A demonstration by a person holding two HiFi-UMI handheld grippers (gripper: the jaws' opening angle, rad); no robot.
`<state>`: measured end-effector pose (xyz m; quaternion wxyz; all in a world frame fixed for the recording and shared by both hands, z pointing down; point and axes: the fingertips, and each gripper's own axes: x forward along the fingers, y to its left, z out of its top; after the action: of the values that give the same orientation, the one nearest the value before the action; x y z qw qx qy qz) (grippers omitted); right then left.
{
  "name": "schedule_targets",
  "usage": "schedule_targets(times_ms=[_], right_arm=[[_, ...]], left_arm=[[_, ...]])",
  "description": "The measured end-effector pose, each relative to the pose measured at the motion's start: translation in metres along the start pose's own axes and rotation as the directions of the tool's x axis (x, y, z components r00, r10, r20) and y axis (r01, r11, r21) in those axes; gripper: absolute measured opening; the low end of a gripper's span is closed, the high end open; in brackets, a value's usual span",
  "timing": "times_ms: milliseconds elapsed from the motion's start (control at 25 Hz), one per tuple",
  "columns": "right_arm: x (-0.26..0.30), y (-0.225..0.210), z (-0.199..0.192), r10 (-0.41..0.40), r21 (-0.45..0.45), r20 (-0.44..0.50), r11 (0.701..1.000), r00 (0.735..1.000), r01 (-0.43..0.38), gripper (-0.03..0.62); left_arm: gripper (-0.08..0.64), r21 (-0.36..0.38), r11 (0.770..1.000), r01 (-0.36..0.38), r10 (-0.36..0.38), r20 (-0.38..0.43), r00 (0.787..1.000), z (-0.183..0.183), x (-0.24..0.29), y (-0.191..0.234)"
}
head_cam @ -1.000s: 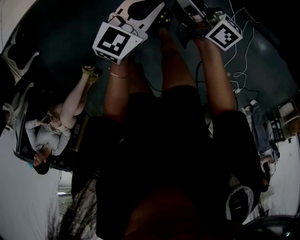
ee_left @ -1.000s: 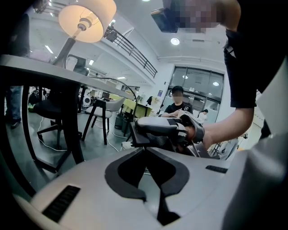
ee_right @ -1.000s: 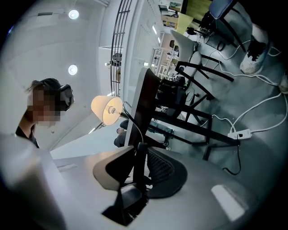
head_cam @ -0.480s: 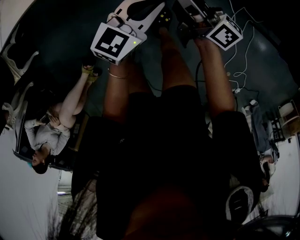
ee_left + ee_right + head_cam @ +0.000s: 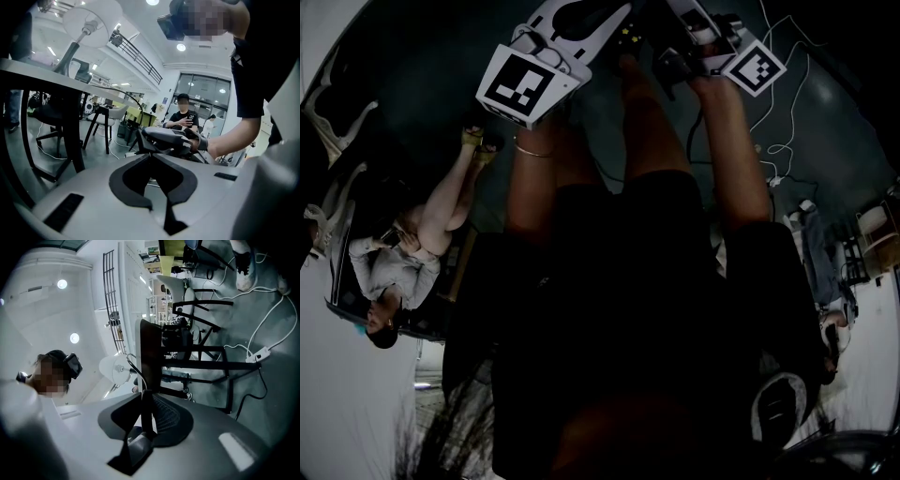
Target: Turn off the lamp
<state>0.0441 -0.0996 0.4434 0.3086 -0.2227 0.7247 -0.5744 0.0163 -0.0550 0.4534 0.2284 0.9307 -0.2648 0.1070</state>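
The lamp [image 5: 89, 21] has a white shade on a slanted stem and stands on the dark table [image 5: 42, 77], up and to the left of my left gripper [image 5: 150, 157]. That gripper's jaws are shut with nothing in them. In the right gripper view, which is rolled on its side, the lamp [image 5: 114, 371] shows beyond the table's edge [image 5: 149, 348]. My right gripper [image 5: 144, 397] points at that edge, and its jaws are closing to a narrow slit with nothing seen between them. Both marker cubes [image 5: 523, 84] [image 5: 757, 67] sit at the top of the head view.
Below the table there are chair legs and a power strip [image 5: 259, 354] with white cables on the grey floor. One person sits in a chair [image 5: 183, 117] across the room, and another [image 5: 394, 262] sits at the left. My own legs fill the middle of the head view.
The right gripper has rolled, and its marker cube now shows tilted and slightly higher. The left gripper has barely moved.
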Motion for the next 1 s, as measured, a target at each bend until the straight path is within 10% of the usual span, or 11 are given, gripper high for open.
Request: schedule_targets(times_ms=[1000], right_arm=[[-0.001,-0.008,-0.008,-0.074,-0.124,-0.071,0.99,0.995,0.065,0.066]], left_arm=[[0.018,-0.062,0.998,-0.032,0.033,0.031,0.999,-0.016,-0.001,0.007]])
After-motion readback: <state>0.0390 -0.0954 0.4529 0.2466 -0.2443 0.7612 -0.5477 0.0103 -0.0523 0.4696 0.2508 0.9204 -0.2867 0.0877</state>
